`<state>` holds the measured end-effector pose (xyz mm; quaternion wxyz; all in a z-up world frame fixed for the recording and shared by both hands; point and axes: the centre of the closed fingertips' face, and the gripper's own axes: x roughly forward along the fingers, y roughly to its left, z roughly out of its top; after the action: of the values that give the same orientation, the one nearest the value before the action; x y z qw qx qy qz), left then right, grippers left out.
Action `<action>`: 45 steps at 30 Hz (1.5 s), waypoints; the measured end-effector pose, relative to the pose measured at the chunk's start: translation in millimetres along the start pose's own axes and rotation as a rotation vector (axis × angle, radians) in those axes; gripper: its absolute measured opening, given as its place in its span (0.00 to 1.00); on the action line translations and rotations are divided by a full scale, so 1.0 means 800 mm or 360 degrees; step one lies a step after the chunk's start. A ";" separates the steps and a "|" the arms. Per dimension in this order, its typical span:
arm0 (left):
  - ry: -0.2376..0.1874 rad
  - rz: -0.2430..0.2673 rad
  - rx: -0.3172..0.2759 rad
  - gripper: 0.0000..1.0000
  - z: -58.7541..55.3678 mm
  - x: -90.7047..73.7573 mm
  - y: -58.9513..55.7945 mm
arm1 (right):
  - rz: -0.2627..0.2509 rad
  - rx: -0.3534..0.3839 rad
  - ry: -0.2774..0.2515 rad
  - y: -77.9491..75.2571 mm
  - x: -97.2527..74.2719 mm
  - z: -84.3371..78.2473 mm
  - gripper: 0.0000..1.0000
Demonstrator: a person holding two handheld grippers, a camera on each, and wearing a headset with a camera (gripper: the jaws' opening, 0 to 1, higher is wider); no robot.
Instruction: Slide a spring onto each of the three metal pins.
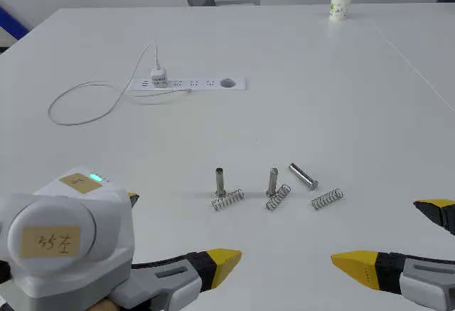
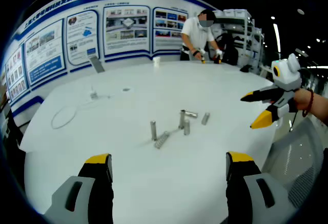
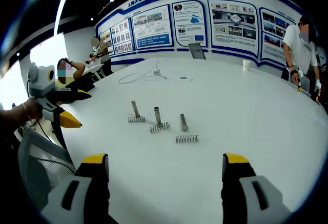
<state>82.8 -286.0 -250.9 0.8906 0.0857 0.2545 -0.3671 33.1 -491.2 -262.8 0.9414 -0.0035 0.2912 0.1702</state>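
Overall: no spring sits on any pin; by my reading, all three fittings are yet to be done.
Reference: the middle pin (image 1: 273, 181) stands upright on the white desk (image 1: 355, 112); places below are given from it.
Pins: the left pin (image 1: 220, 181) stands upright, near the middle pin on its left; the lying pin (image 1: 303, 176) rests on its side just to the right of the middle pin.
Springs: the middle spring (image 1: 279, 196) lies at the foot of the middle pin, seemingly touching it; the left spring (image 1: 227, 199) lies to the left of the middle pin, at the base of the left pin; the right spring (image 1: 327, 198) lies to the right, beyond the lying pin and apart from it.
Tool, left: the left tool (image 2: 168, 158) has its jaws spread wide and holds nothing; it hovers to the near left of the middle pin, well apart.
Tool, right: the right tool (image 3: 164, 158) is likewise spread wide and empty, to the near right of the middle pin, well apart.
Other items: a power strip (image 1: 192, 83) lies well beyond the middle pin; a paper cup (image 1: 341, 5) stands farther off.
Outstanding: each spring must be picked up and threaded over a pin top; the lying pin probably needs standing up or holding first.
Risk: a hard pinch may flick a spring away; a nudge could tip the upright pins.
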 end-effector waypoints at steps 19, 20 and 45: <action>-0.0009 0.0003 -0.0001 0.92 0.001 -0.002 -0.001 | 0.0004 0.0003 0.0005 -0.001 -0.001 -0.002 0.92; -0.0010 0.0004 -0.0002 0.92 0.002 -0.002 0.000 | 0.0004 0.0004 0.0002 -0.001 -0.001 -0.001 0.91; -0.0013 -0.0010 -0.0007 0.92 0.002 -0.002 -0.002 | 0.0012 -0.0005 0.0023 -0.001 -0.001 -0.004 0.90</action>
<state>81.7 -286.6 -249.0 0.8906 0.0814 0.2520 -0.3698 31.1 -492.6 -264.9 0.9386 -0.0051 0.2978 0.1742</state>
